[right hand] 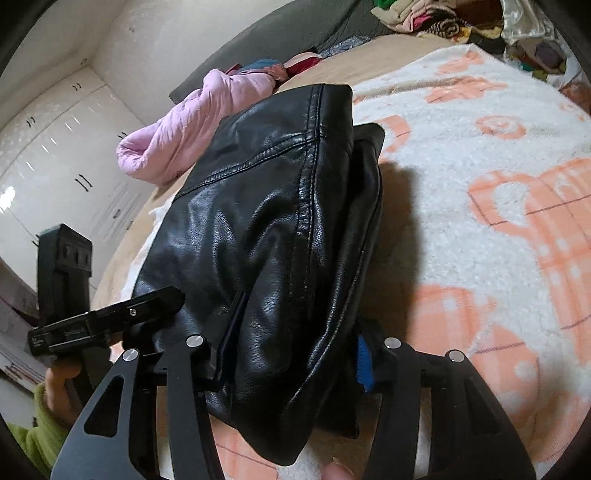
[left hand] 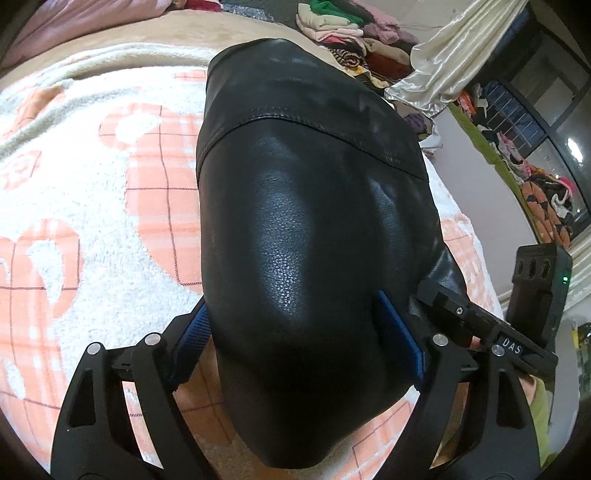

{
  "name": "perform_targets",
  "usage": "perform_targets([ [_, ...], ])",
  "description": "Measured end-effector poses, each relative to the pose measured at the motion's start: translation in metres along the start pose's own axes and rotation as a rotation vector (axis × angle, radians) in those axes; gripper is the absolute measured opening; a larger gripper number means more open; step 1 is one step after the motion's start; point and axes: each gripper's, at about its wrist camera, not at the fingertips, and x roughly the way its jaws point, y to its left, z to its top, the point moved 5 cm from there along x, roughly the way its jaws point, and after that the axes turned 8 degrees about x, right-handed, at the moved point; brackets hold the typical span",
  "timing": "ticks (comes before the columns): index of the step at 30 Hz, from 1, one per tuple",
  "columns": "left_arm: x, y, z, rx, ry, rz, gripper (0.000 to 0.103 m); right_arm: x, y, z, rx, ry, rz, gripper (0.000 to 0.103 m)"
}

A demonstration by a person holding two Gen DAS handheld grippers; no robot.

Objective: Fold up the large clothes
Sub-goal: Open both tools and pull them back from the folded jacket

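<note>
The folded black leather jacket point(left hand: 310, 221) lies on a white-and-peach fleece blanket point(left hand: 92, 192) covering the bed. The left claw point(left hand: 299, 343) clamps the bundle's near end between its blue pads point(left hand: 399, 332); the right claw point(right hand: 288, 354) grips it likewise. Only the right wrist view shows a crumpled pink quilt point(right hand: 184, 136) and white wardrobe doors point(right hand: 62, 147); only the left shows a cream satin curtain point(left hand: 454, 55). Bare blanket spreads wide on the jacket's outer sides.

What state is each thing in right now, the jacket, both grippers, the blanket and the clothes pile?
Leather jacket: folded into a bundle, held by both grippers.
Left gripper: shut on the jacket.
Right gripper: shut on the jacket.
Blanket: spread flat.
Clothes pile: heaped, unfolded.
</note>
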Motion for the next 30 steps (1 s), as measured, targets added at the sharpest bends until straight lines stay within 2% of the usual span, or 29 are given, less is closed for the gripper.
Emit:
perform_targets([
  [6,-0.004,-0.006,0.0,-0.003,-0.006,0.012,0.082,-0.008,0.008,-0.005,-0.039,-0.042,-0.076,0.059],
  [12,-0.013,-0.01,-0.002,0.025,-0.02,0.038,0.086,-0.018,0.008,-0.016,-0.058,-0.083,-0.127,0.076],
  [14,-0.018,-0.012,-0.001,0.036,-0.028,0.047,0.087,-0.023,0.009,-0.017,-0.063,-0.104,-0.136,0.077],
  [16,-0.024,-0.014,-0.001,0.043,-0.039,0.049,0.087,-0.027,0.008,-0.019,-0.063,-0.124,-0.146,0.084],
  [18,-0.03,-0.015,-0.001,0.047,-0.051,0.054,0.087,-0.033,0.008,-0.021,-0.064,-0.149,-0.158,0.085],
  [20,-0.036,-0.017,-0.002,0.052,-0.059,0.057,0.087,-0.04,0.007,-0.022,-0.064,-0.171,-0.156,0.091],
  [23,-0.047,-0.018,-0.005,0.061,-0.075,0.065,0.093,-0.053,0.008,-0.026,-0.055,-0.207,-0.14,0.093],
  [30,-0.072,-0.03,-0.019,0.098,-0.123,0.078,0.093,-0.091,0.023,-0.044,-0.108,-0.327,-0.165,0.098],
])
